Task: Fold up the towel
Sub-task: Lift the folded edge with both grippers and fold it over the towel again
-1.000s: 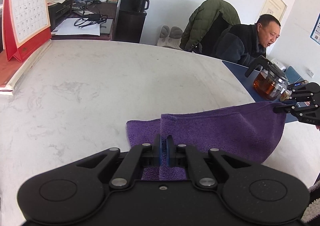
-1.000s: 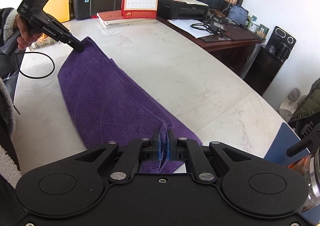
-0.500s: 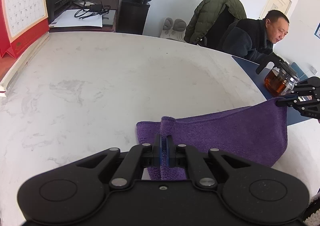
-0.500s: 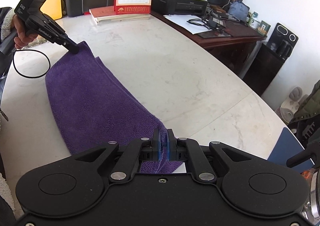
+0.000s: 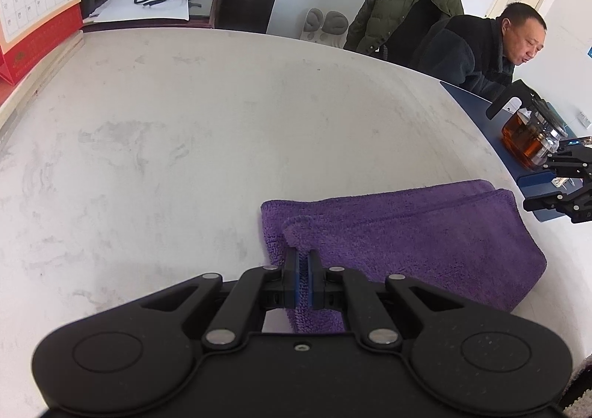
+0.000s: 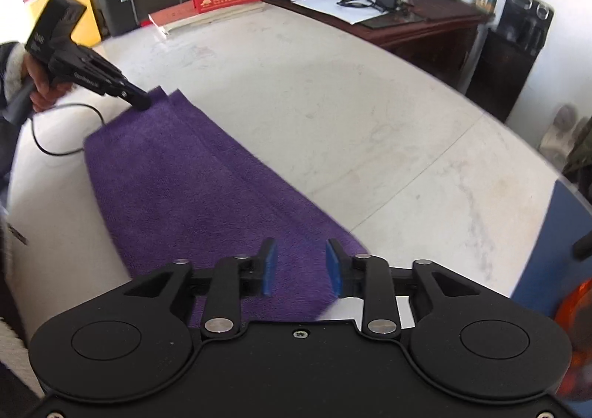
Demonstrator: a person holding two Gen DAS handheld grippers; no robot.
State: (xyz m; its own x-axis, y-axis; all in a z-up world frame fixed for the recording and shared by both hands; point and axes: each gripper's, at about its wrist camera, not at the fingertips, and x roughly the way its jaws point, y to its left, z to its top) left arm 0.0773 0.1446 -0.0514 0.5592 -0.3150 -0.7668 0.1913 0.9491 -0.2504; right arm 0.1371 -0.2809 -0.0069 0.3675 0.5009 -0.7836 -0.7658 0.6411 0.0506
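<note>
Now folded into a long band, the soft purple terry towel (image 6: 192, 174) lies flat on the pale marble-patterned bench (image 6: 333, 114), stretched between my two tools. My left hand-held gripper (image 5: 303, 281) is pinched tight on one corner of it, a ridge of pile standing up between the blue pads; from the right wrist view that same tool appears at the far left end of the cloth, nipping the corner. My right hand-held gripper (image 6: 301, 268) is opening, its blue pads parted over the near end of the towel and pressing on nothing, the cloth lying loose beneath them.

I judge this fabric light, limp and thick-piled: it will drape and sag from any hold, will not slip on rubber pads, and cannot be damaged by a firm squeeze. Stacked layers show along the long edge as stepped lines, so a hold should take in every layer at a corner, or the lower ones may stay behind. For the next fold I would expect the two corners at one short end to be the places to grip, lifting both evenly so the band does not twist. A glass teapot (image 5: 529, 144) of amber tea stands on a blue mat at the far right, beside the towel's end.
</note>
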